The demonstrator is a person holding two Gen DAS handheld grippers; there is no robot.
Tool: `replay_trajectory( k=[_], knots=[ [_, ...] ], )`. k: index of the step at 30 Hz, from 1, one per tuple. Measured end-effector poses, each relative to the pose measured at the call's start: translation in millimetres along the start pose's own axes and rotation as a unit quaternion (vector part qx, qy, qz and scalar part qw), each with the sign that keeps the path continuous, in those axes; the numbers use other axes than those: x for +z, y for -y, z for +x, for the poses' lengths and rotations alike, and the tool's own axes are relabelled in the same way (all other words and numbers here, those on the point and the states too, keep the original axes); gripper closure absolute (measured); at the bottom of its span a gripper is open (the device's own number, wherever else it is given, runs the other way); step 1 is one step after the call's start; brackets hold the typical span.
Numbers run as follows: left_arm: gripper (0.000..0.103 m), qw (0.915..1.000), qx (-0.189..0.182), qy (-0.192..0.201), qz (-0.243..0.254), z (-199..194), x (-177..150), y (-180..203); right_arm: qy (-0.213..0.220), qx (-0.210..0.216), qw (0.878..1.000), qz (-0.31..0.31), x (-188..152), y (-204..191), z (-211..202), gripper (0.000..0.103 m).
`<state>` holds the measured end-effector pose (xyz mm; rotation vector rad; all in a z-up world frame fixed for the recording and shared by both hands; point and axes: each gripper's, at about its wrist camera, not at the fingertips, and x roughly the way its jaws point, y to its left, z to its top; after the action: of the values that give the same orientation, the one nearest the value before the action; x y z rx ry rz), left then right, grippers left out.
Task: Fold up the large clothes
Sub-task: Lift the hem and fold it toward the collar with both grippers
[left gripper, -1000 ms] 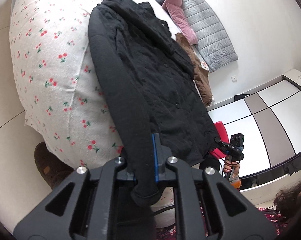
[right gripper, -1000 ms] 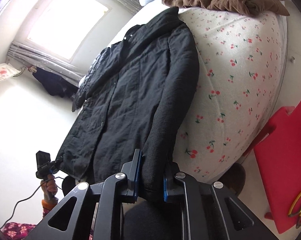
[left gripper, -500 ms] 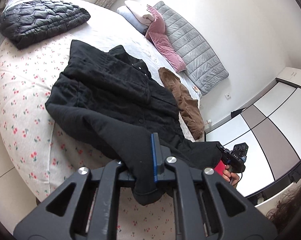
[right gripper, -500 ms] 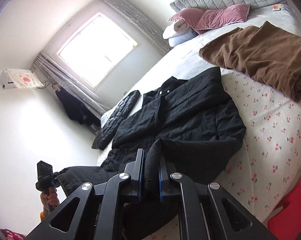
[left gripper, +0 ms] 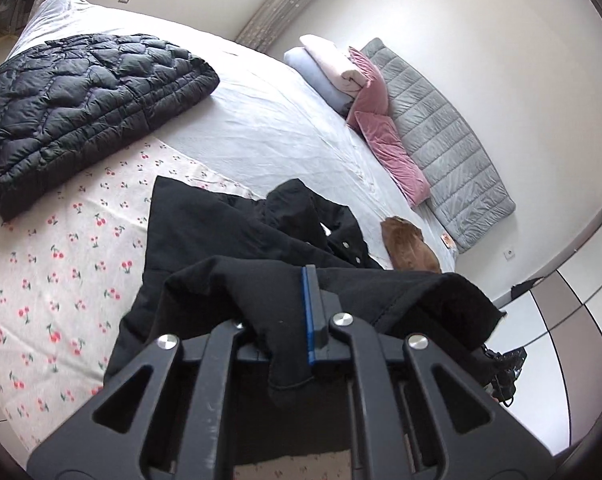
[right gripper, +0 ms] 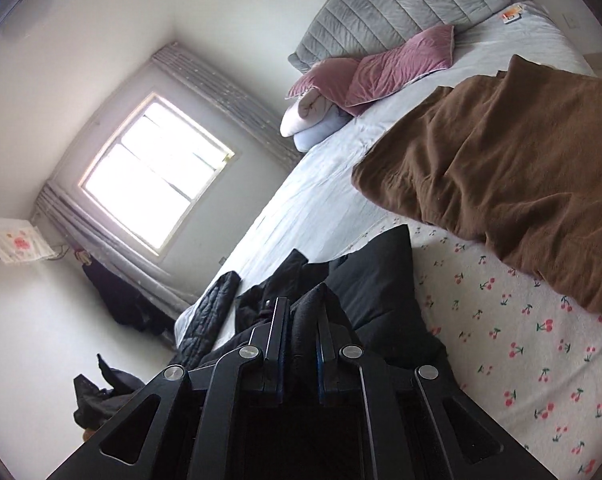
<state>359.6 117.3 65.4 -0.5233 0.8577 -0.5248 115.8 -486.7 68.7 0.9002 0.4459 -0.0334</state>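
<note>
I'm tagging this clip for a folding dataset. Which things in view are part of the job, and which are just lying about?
In the job: black coat, left gripper, right gripper, both shut on it.

Lying about: quilted black jacket, brown garment, pink pillows, folded blankets, grey cushion.

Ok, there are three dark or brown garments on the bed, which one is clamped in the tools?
The black coat, the smooth one with snap buttons. Both the left tool and right tool pinch it; the quilted puffer jacket and brown garment lie untouched.
</note>
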Motion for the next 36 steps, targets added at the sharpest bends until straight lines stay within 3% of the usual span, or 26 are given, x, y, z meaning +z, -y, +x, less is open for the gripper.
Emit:
replay_trajectory(
  k=[3,6,8,10,14,15,16,18,21,22,24,25,26,28,30,33,36],
  knots=[
    [0.092,0.9995,0.021,-0.014,-0.02,47.0,13.6,-18.0,-0.024,-0.031,0.999,0.007,5.0,24.8,39.8,0.093],
    [0.091,0.9975,0.059,-0.034,-0.016,89.7,12.5,-27.1,-0.058,-0.093,0.994,-0.024,-0.4,38.0,77.8,0.092],
    [0.091,0.9948,0.086,-0.052,-0.017,112.8,10.8,-34.5,-0.07,-0.106,0.992,-0.029,-3.2,46.7,93.7,0.089],
    [0.09,0.9928,0.095,-0.066,-0.031,124.3,9.4,-42.3,-0.075,-0.092,0.993,-0.008,-2.2,56.5,96.2,0.086],
    [0.085,0.994,0.069,-0.075,-0.039,112.9,11.3,-43.8,-0.081,-0.051,0.995,0.033,3.3,67.1,84.4,0.078],
    [0.084,0.9945,0.064,-0.076,-0.033,106.7,11.6,-40.8,-0.077,-0.051,0.995,0.03,4.3,64.9,79.2,0.072],
    [0.084,0.9948,0.061,-0.078,-0.027,100.5,11.8,-38.1,-0.07,-0.053,0.996,0.026,5.3,62.7,73.7,0.057],
    [0.083,0.9946,0.058,-0.083,-0.02,90.5,12.5,-33.1,-0.046,-0.067,0.996,0.02,6.7,59.4,59.8,0.037],
    [0.079,0.9942,0.057,-0.091,-0.006,78.5,11.9,-27.6,-0.04,-0.042,0.998,0.015,4.8,56.9,44.5,0.037],
    [0.075,0.994,0.057,-0.094,0.0,75.2,12.2,-25.4,-0.044,-0.04,0.998,0.009,3.1,54.8,42.2,0.037],
    [0.056,0.994,0.064,-0.089,0.008,67.7,15.1,-22.3,-0.056,-0.046,0.997,-0.014,-1.4,48.2,38.9,0.037],
    [0.037,0.9943,0.074,-0.077,0.011,62.0,17.9,-21.9,-0.061,-0.052,0.996,-0.029,-3.1,44.9,38.7,0.037],
    [0.026,0.9949,0.082,-0.056,0.015,54.2,21.5,-20.1,-0.066,-0.057,0.995,-0.044,-5.1,41.4,37.8,0.037],
    [0.023,0.9952,0.093,-0.024,0.02,42.0,29.0,-16.8,-0.078,-0.062,0.993,-0.064,-8.6,35.7,39.7,0.037],
    [0.021,0.9953,0.093,-0.019,0.019,37.9,33.2,-15.0,-0.092,-0.071,0.99,-0.081,-12.5,28.7,46.5,0.037],
    [0.019,0.994,0.098,-0.026,0.04,43.8,26.5,-11.2,-0.108,-0.092,0.983,-0.116,-21.5,14.2,63.9,0.037],
    [0.019,0.9885,0.119,-0.053,0.077,61.2,10.5,-12.6,-0.115,-0.149,0.968,-0.165,-28.1,2.3,89.5,0.037]
  ],
)
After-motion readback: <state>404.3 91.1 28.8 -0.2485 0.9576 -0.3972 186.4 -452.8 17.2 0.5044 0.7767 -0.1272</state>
